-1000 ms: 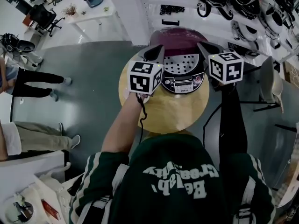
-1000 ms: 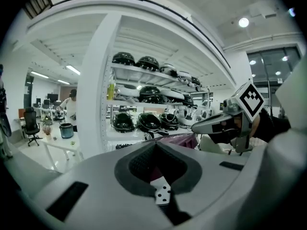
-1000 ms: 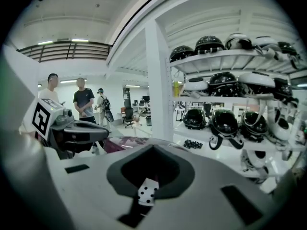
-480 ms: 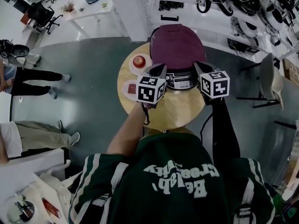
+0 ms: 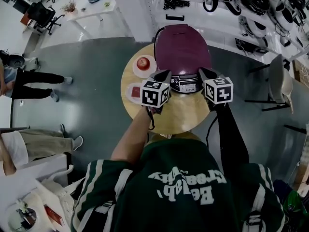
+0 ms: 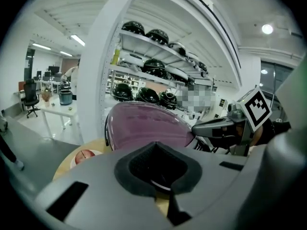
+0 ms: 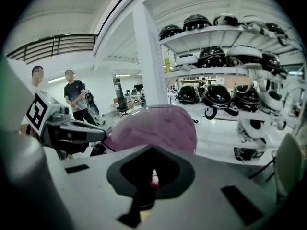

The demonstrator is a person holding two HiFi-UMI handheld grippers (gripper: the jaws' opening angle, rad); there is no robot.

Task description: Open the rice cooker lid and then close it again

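The rice cooker [image 5: 182,50] stands at the back of a round wooden table [image 5: 178,116], its purple lid down over the body and its control panel [image 5: 186,85] facing me. My left gripper [image 5: 162,74] is at the cooker's front left corner, shut on nothing. At the front right corner is my right gripper [image 5: 203,72], also shut and empty. Neither visibly touches the cooker. The purple lid [image 6: 144,126] rises just beyond the left gripper [image 6: 160,186] in the left gripper view. In the right gripper view the lid [image 7: 158,128] shows past the right gripper [image 7: 146,186].
A plate with a red apple [image 5: 143,63] sits left of the cooker, and a second small plate [image 5: 134,91] lies beside my left gripper. Shelves of rice cookers [image 5: 251,4] line the back. A chair [image 5: 280,83] stands right; people [image 5: 29,83] are at the left.
One second ago the lid stood open and showed its perforated inner plate; now it is down. Both grippers have drawn back toward the cooker's front corners.
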